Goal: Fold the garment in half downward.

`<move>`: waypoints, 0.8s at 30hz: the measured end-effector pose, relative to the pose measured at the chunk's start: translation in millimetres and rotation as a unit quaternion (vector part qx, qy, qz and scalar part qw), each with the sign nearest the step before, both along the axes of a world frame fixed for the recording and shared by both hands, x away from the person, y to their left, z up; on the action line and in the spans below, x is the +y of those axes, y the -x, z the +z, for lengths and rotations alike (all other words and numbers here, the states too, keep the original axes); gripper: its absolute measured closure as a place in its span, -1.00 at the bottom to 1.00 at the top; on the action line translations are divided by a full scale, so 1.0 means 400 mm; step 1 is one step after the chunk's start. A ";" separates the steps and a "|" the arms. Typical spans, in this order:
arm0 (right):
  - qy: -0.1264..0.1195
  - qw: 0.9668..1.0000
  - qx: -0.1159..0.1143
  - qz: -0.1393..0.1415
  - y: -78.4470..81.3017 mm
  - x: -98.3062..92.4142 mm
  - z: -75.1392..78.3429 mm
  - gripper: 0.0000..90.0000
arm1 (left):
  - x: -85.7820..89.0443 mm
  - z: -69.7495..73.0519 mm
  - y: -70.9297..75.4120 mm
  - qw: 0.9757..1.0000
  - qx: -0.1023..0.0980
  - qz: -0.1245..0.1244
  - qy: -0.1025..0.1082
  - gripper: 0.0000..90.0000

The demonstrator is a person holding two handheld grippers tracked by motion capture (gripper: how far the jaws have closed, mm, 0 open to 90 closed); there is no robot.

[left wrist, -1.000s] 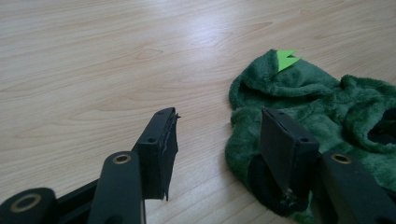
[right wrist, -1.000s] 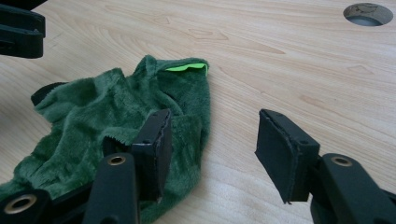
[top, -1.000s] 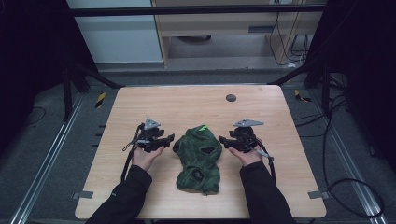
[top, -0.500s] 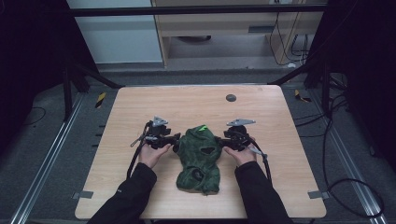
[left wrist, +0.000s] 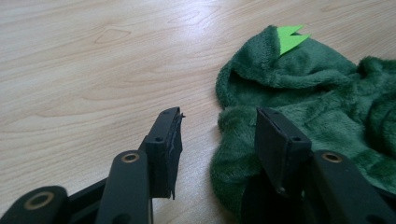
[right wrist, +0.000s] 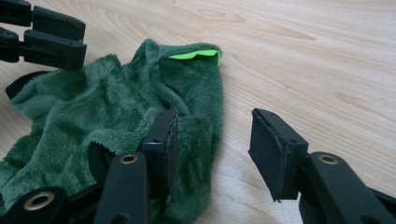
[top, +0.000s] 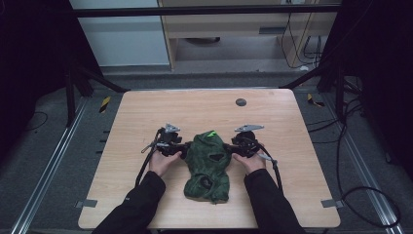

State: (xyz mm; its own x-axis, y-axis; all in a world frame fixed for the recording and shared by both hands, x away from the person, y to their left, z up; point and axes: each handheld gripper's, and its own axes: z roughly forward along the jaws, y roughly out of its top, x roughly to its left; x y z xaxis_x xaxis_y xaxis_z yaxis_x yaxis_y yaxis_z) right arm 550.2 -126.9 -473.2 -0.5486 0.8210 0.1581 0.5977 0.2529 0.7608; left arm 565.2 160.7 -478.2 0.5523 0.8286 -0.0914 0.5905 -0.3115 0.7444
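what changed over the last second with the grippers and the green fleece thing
Both grippers moved inward to the green fleece garment: the left gripper to its left edge, the right gripper to its right edge. Their jaws have just been closing, each straddling an edge, nothing pinched yet. The garment and table stayed put.

A dark green fleece garment (top: 208, 165) with a bright green tag lies crumpled, lengthwise on the table's near middle.

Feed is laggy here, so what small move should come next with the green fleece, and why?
Probably finish closing both tools on the fleece garment. The left tool and right tool each straddle an edge, jaws just closing, pads not yet pinching the cloth.
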 end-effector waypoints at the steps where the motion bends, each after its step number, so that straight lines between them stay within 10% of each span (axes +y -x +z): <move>1: 0.002 1.000 0.002 0.002 -0.002 0.005 -0.006 0.16 | -0.005 -0.004 0.000 1.000 0.002 -0.001 -0.002 0.16; 24: 0.018 0.999 0.034 0.011 -0.010 0.019 -0.053 0.43 | -0.025 -0.044 0.002 1.000 0.031 0.003 0.003 0.54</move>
State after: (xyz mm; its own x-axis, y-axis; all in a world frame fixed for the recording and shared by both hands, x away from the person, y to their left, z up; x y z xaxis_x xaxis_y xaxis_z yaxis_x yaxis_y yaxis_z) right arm 554.2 -119.1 -494.3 -0.5560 0.8144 0.1662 0.6422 0.2940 0.7079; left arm 564.3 150.6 -495.8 0.5410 0.8309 -0.1302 0.6378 -0.3044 0.7075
